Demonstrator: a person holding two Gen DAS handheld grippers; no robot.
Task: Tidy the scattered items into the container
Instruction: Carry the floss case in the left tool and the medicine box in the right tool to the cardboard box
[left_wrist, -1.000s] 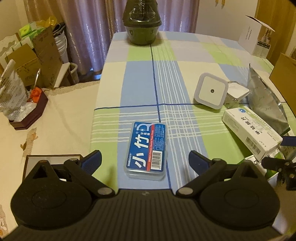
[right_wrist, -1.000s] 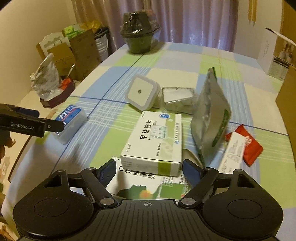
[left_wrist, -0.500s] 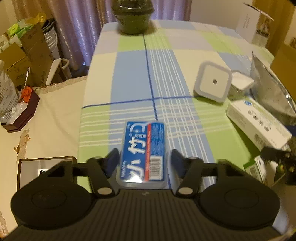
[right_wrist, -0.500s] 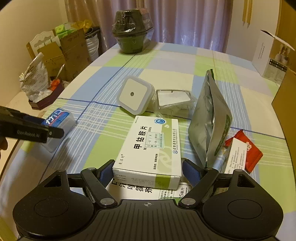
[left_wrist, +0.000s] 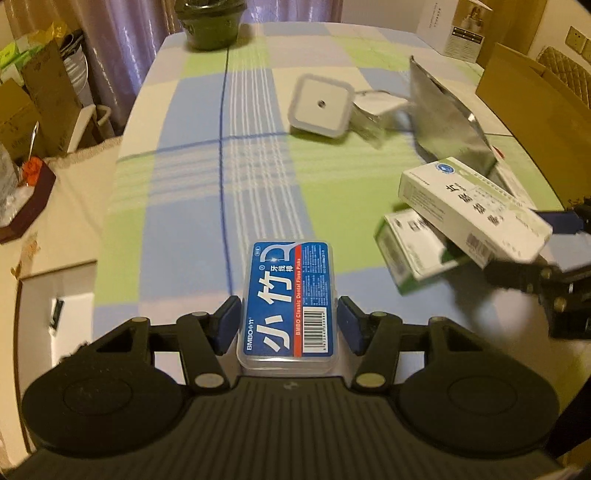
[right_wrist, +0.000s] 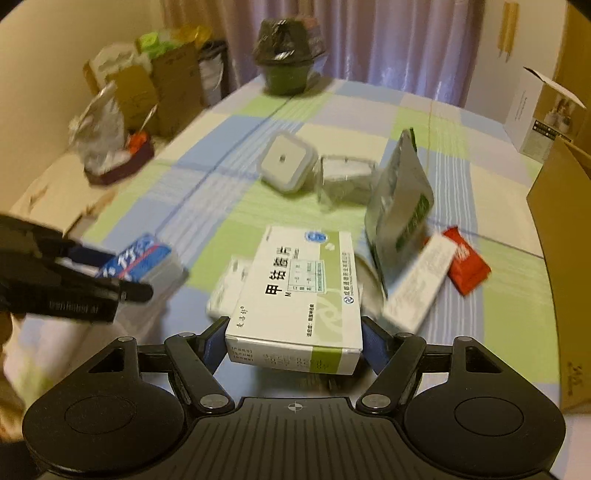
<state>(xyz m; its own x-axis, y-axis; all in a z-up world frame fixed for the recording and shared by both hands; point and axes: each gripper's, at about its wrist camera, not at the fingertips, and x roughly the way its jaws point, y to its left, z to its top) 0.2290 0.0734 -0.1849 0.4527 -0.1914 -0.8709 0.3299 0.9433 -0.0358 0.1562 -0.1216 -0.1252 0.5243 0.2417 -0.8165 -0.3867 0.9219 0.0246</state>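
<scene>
The left tongs (left_wrist: 288, 325) pinch the blue floss pick case (left_wrist: 290, 299) across its width, near the worktop's (left_wrist: 184, 206) near left edge; the right tongs (right_wrist: 293, 341) clamp the white medicine box (right_wrist: 299, 291), apparently lifted; both should rise level, squeeze steady, before carrying toward the container, which cannot be identified for sure.

Blue floss-pick case (left_wrist: 288, 306) and white medicine box (right_wrist: 295, 299), each apparently clamped, lifted.
</scene>
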